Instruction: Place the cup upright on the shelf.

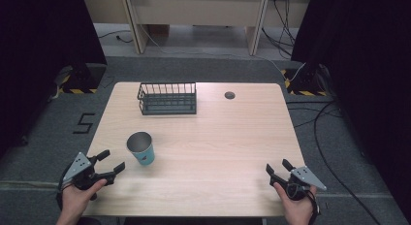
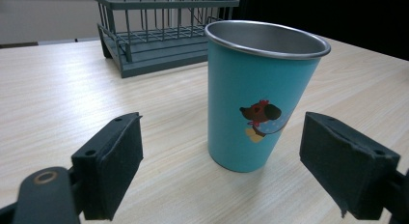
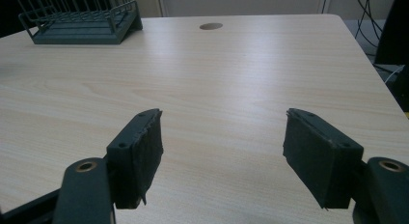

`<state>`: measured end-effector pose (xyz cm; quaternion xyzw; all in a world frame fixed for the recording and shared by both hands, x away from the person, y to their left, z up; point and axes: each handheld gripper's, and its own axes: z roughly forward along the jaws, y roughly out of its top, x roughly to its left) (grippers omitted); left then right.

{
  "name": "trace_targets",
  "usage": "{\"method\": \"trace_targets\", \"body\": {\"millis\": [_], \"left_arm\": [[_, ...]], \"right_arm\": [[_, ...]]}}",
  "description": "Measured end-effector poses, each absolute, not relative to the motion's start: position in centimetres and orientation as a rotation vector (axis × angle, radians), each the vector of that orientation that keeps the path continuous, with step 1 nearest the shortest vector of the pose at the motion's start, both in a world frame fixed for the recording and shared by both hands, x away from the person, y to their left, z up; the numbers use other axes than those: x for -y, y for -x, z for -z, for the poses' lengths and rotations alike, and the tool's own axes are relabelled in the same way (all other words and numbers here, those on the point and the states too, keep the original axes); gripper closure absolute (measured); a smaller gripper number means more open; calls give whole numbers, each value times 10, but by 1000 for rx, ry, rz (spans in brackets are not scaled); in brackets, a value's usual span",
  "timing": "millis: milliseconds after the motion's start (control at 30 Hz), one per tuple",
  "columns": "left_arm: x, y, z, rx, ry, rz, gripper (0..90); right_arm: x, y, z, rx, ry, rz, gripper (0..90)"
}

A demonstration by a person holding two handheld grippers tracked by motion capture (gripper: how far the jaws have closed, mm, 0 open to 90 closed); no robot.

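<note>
A teal metal cup [image 1: 141, 148] with a cartoon dog on it stands upright on the left part of the table; the left gripper view shows this cup [image 2: 258, 96] close ahead, slightly right of centre. My left gripper [image 1: 111, 161] is open at the table's front left, a short way left of the cup, jaws wide apart with nothing between them [image 2: 222, 173]. My right gripper [image 1: 278, 168] is open near the front right edge, jaws spread over bare wood [image 3: 224, 156].
A dark grey wire rack [image 1: 167, 98] stands at the back of the table, left of centre. A round cable hole [image 1: 229, 95] lies at the back right. Cables run over the floor to the right of the table.
</note>
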<state>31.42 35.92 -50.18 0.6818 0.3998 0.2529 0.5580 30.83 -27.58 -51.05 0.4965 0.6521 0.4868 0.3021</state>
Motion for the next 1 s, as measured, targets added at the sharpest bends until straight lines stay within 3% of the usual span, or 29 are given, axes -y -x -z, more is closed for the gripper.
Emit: {"method": "trace_targets", "body": {"millis": [1000], "left_arm": [[-328,-337,502,-888,-1655,-509,142]], "right_arm": [[274,-312,510,-1759,-1317,-1286,308]]}}
